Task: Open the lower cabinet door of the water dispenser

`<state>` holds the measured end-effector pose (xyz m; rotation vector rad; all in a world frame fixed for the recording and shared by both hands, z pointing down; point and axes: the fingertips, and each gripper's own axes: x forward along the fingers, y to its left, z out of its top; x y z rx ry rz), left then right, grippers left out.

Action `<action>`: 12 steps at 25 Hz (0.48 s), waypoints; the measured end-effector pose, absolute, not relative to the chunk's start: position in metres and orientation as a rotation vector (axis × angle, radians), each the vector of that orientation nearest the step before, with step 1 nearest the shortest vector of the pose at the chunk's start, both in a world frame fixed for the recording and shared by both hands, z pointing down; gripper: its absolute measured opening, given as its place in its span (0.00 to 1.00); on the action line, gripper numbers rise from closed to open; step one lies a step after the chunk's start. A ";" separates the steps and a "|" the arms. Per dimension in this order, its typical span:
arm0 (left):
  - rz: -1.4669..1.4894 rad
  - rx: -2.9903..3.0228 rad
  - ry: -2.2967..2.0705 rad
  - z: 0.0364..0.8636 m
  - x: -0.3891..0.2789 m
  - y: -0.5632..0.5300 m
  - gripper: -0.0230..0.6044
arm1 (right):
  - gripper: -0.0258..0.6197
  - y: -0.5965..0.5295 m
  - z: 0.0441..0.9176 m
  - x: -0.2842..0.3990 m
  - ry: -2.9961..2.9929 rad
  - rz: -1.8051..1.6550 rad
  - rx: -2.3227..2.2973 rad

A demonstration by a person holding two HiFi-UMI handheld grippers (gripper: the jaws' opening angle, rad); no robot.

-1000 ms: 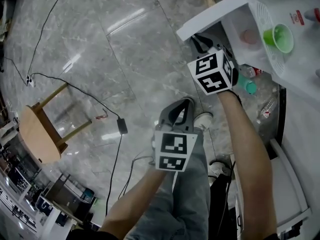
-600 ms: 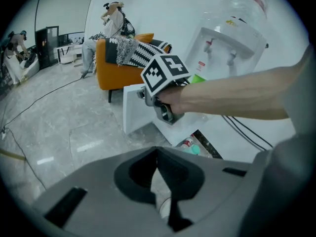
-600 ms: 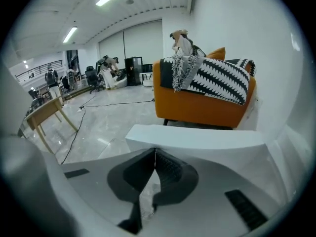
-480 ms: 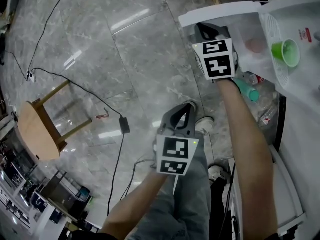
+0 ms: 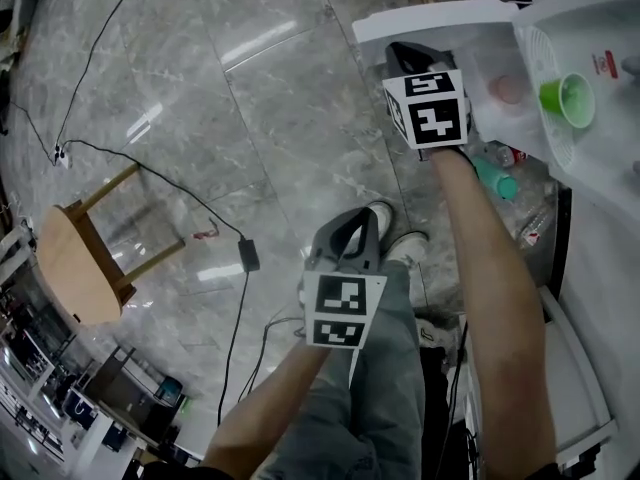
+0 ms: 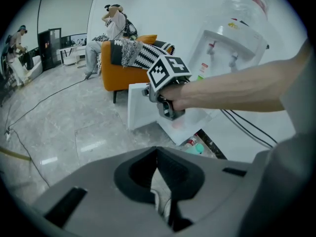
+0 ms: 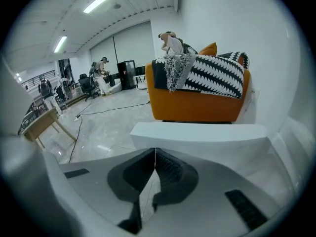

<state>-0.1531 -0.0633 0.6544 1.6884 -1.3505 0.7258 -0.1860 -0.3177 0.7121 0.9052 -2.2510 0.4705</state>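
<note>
Right tongs (image 5: 402,53), jaws pressed together on nothing, have rolled and shifted closer to the door (image 5: 460,14) since a second ago; that thick white panel stands swung open just ahead of their tips, well apart from the left tongs (image 5: 368,215), likewise closed and empty.

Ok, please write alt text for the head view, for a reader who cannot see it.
Seen from above, the right gripper is at the open white cabinet door of a water dispenser. The left gripper hangs lower, over the person's legs, above a grey marble floor with a wooden stool.
</note>
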 end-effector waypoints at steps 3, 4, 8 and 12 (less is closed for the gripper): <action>0.753 1.718 -1.353 0.650 -0.150 -0.065 0.05 | 0.06 -0.306 0.710 -0.176 -2.244 0.479 0.913; 0.753 1.727 -1.351 0.647 -0.147 -0.065 0.05 | 0.06 -0.301 0.709 -0.172 -2.244 0.480 0.914; 0.754 1.759 -1.350 0.637 -0.139 -0.069 0.05 | 0.06 -0.280 0.700 -0.155 -2.251 0.479 0.918; 0.761 1.790 -1.343 0.626 -0.129 -0.068 0.06 | 0.06 -0.257 0.688 -0.134 -2.261 0.490 0.937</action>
